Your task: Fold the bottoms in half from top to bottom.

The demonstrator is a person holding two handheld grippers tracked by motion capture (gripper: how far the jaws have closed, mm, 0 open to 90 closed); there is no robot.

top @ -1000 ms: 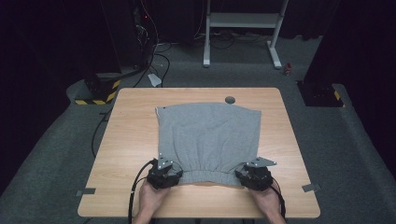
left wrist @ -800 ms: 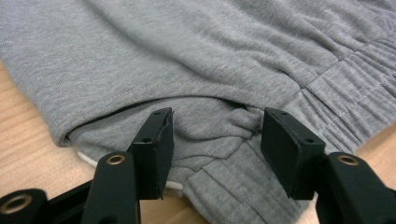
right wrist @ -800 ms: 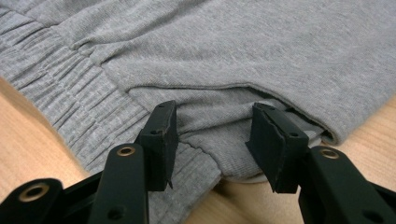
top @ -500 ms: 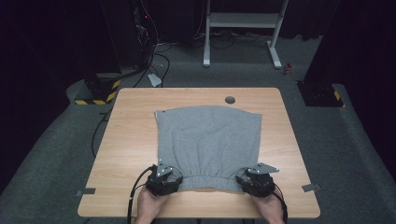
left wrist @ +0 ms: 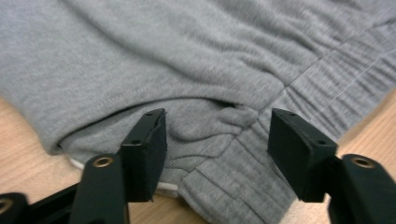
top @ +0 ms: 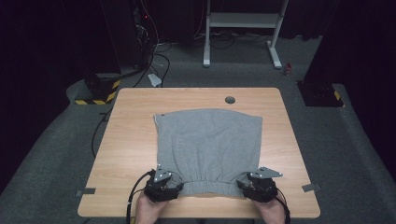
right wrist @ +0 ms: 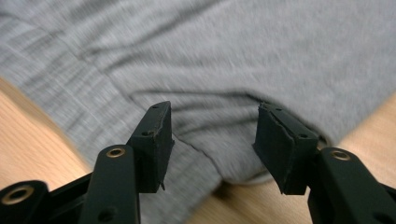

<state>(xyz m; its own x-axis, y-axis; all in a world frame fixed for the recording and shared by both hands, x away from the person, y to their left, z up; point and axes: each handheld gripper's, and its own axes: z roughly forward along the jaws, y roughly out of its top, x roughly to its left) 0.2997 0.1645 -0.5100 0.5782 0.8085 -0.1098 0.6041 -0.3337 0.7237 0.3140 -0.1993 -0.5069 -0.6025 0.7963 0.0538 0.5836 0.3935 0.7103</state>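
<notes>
A grey garment (top: 208, 144) lies flat on the wooden table (top: 135, 121), its gathered elastic band (top: 208, 184) toward the near edge. My left gripper (top: 163, 184) sits at the band's near left corner. In the left gripper view it (left wrist: 217, 119) is open, its jaws on either side of a bunched fold of grey cloth (left wrist: 187, 56). My right gripper (top: 257, 184) is at the near right corner. In the right gripper view it (right wrist: 215, 112) is open too, with the cloth's edge (right wrist: 261, 51) between its jaws.
A round cable hole (top: 229, 99) lies beyond the garment near the table's far edge. Grey tape marks (top: 85, 192) (top: 310, 188) sit at the near corners. On the floor behind are a white desk frame (top: 243, 28), cables and a yellow-black striped box (top: 100, 91).
Both grippers have drawn back toward the table's near edge, and the garment has slid the same way with them.
</notes>
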